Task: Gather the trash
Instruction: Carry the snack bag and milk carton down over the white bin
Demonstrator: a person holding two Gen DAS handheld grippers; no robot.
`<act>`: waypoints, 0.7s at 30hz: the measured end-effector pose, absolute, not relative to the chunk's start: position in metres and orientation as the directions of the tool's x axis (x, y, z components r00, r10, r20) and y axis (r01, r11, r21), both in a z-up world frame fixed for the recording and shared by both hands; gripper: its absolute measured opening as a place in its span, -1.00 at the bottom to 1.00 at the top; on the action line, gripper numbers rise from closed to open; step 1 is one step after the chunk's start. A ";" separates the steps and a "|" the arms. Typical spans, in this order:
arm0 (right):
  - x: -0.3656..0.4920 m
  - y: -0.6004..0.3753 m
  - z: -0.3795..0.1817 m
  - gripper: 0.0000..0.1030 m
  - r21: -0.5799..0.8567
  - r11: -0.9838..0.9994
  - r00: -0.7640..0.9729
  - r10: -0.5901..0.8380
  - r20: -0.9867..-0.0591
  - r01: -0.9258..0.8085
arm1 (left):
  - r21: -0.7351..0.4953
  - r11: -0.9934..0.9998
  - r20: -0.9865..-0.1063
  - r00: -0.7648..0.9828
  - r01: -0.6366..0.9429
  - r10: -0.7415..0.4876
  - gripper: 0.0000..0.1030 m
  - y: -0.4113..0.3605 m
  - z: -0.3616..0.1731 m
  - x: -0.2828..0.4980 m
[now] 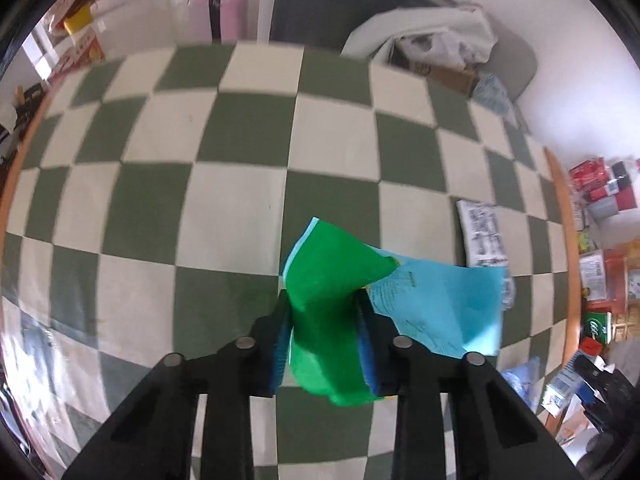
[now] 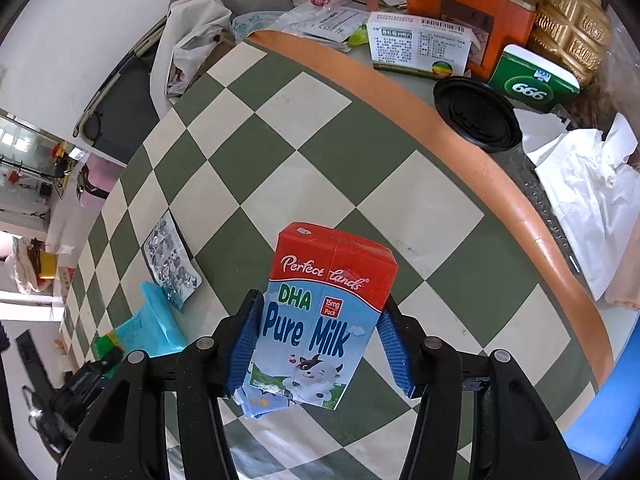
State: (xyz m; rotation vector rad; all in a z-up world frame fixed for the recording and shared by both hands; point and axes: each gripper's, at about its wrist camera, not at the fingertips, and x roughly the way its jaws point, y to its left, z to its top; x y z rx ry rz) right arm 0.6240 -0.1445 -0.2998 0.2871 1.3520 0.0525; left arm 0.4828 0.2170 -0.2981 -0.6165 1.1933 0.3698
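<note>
- Milk carton (image 2: pixel 320 320) sits pinched between my right claw (image 2: pixel 320 340) pads, above the table (image 2: pixel 520 216).
- Green-blue wrapper (image 1: pixel 336 300) is clamped in my left claw (image 1: pixel 324 344).
- I judge the floppy wrapper could slip free if my grip loosens.

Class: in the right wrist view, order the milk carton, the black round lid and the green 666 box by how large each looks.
1. milk carton, largest, though it is held nearest the camera.
2. black round lid.
3. green 666 box, close to the lid; the order of those two is unsure.

Tabletop (image 1: pixel 240 128) — green-and-cream checks, orange rim. Wrapper (image 1: pixel 332 280) — green and light blue. Carton (image 2: pixel 320 312) — red over blue.
</note>
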 end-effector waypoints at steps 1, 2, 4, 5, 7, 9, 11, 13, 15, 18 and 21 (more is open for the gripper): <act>0.623 -0.144 -0.300 0.13 0.237 0.963 0.221 0.206 -0.953 0.125 | -0.245 0.781 -0.937 0.348 -0.575 -0.038 -0.54 0.217 -0.290 0.478; 0.622 -0.143 -0.298 0.12 0.237 0.964 0.222 0.207 -0.953 0.119 | -0.248 0.783 -0.932 0.361 -0.571 -0.032 -0.55 0.217 -0.281 0.473; 0.618 -0.142 -0.294 0.12 0.238 0.966 0.226 0.210 -0.951 0.105 | -0.241 0.785 -0.926 0.377 -0.570 -0.011 -0.57 0.219 -0.270 0.459; 0.615 -0.142 -0.291 0.12 0.240 0.966 0.229 0.213 -0.950 0.094 | -0.233 0.789 -0.923 0.384 -0.569 0.004 -0.57 0.220 -0.263 0.454; 0.610 -0.142 -0.285 0.12 0.244 0.967 0.236 0.219 -0.947 0.080 | -0.227 0.791 -0.915 0.402 -0.568 0.026 -0.58 0.220 -0.249 0.437; 0.599 -0.142 -0.278 0.11 0.253 0.966 0.240 0.231 -0.943 0.062 | -0.219 0.795 -0.910 0.412 -0.565 0.042 -0.58 0.219 -0.240 0.416; 0.586 -0.140 -0.269 0.11 0.265 0.963 0.246 0.248 -0.937 0.040 | -0.210 0.799 -0.904 0.424 -0.563 0.061 -0.58 0.216 -0.228 0.394; 0.571 -0.137 -0.261 0.11 0.273 0.962 0.254 0.260 -0.932 0.014 | -0.204 0.805 -0.897 0.436 -0.558 0.075 -0.58 0.211 -0.219 0.370; 0.551 -0.132 -0.252 0.11 0.284 0.959 0.259 0.278 -0.925 -0.015 | -0.201 0.807 -0.889 0.449 -0.556 0.088 -0.58 0.206 -0.210 0.344; 0.512 -0.125 -0.243 0.10 0.310 0.950 0.260 0.311 -0.914 -0.047 | -0.210 0.809 -0.875 0.474 -0.550 0.095 -0.58 0.198 -0.197 0.295; 0.462 -0.120 -0.235 0.09 0.337 0.939 0.265 0.344 -0.901 -0.072 | -0.223 0.812 -0.863 0.497 -0.540 0.093 -0.58 0.190 -0.189 0.240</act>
